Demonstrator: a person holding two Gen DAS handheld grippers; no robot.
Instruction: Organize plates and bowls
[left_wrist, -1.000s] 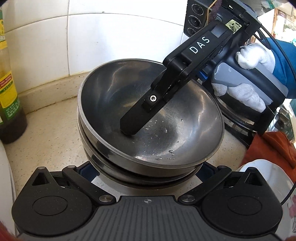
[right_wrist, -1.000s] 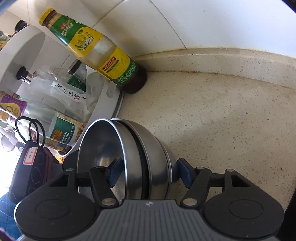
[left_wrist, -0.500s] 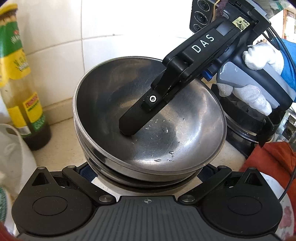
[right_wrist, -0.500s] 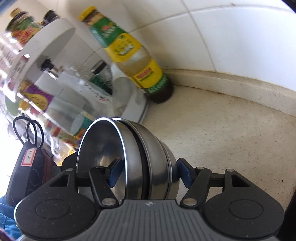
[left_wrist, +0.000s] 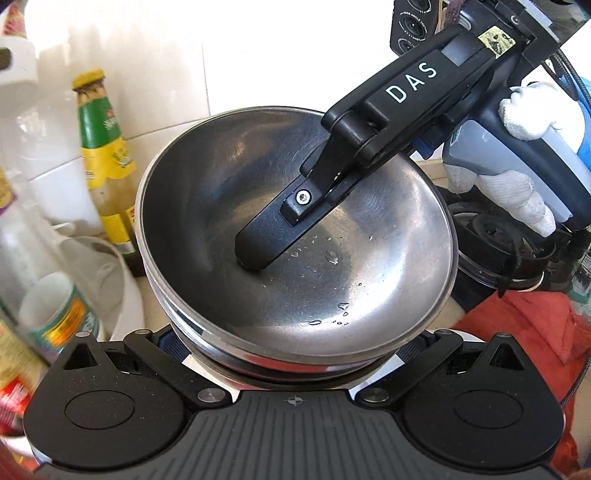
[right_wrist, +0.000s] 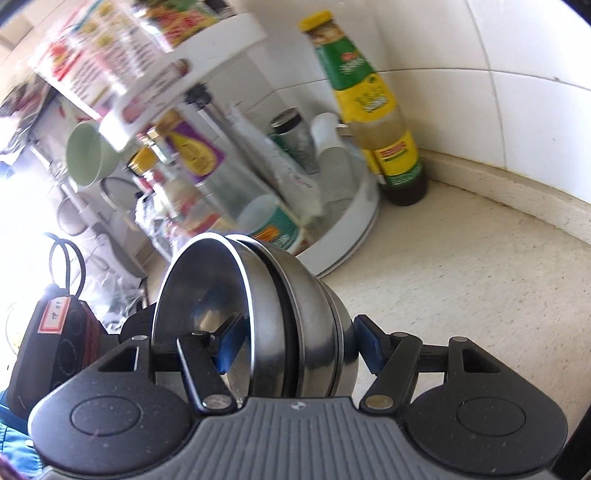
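Both grippers hold a stack of shiny metal bowls up off the speckled counter, the right gripper clamped on it with one finger inside the top bowl, the left gripper pinching its near side, beside a green-and-yellow sauce bottle.

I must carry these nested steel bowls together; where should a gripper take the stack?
Pinch through the walls near the rim, coming from the side: one finger inside the top bowl, one under the bottom bowl, as the right gripper does. They nest snugly.
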